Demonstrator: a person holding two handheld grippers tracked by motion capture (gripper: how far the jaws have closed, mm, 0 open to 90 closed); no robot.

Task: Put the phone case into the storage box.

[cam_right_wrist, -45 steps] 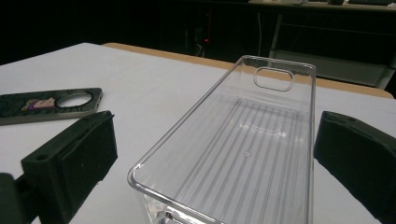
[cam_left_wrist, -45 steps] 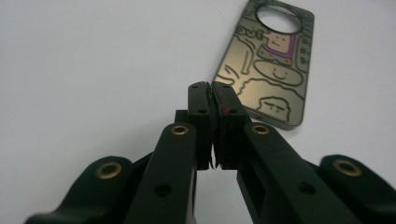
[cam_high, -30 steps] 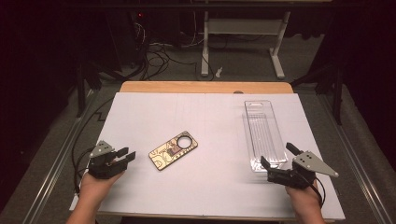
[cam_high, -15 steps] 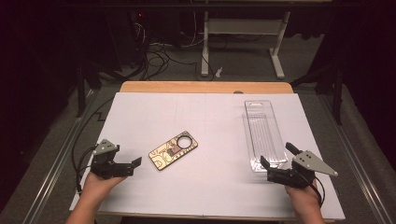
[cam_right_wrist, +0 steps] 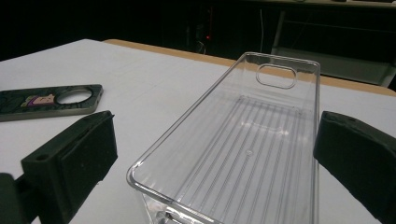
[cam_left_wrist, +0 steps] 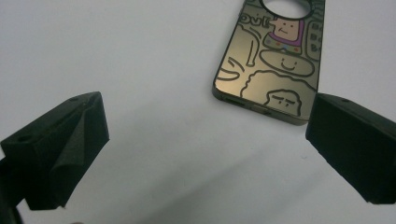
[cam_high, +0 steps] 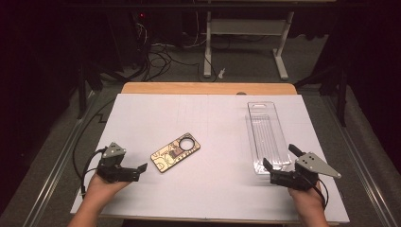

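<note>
Jaws of both grippers spread wide, nothing gripped

The left gripper (cam_high: 135, 169) has just been opening its 2 jaws, with bare sheet between them; the phone case (cam_high: 175, 152) lies flat just ahead of its tips, near but untouched, its printed cartoon back up and its short end towards the gripper (cam_left_wrist: 205, 140). The right gripper (cam_high: 279, 164) stands released at the near end of the clear tray (cam_high: 268, 135), 1 jaw either side of it; in the right gripper view (cam_right_wrist: 215, 154) the tray (cam_right_wrist: 243, 140) sits between the jaws with gaps both sides. Case and tray lie well apart on the white sheet (cam_high: 213, 118)
</note>
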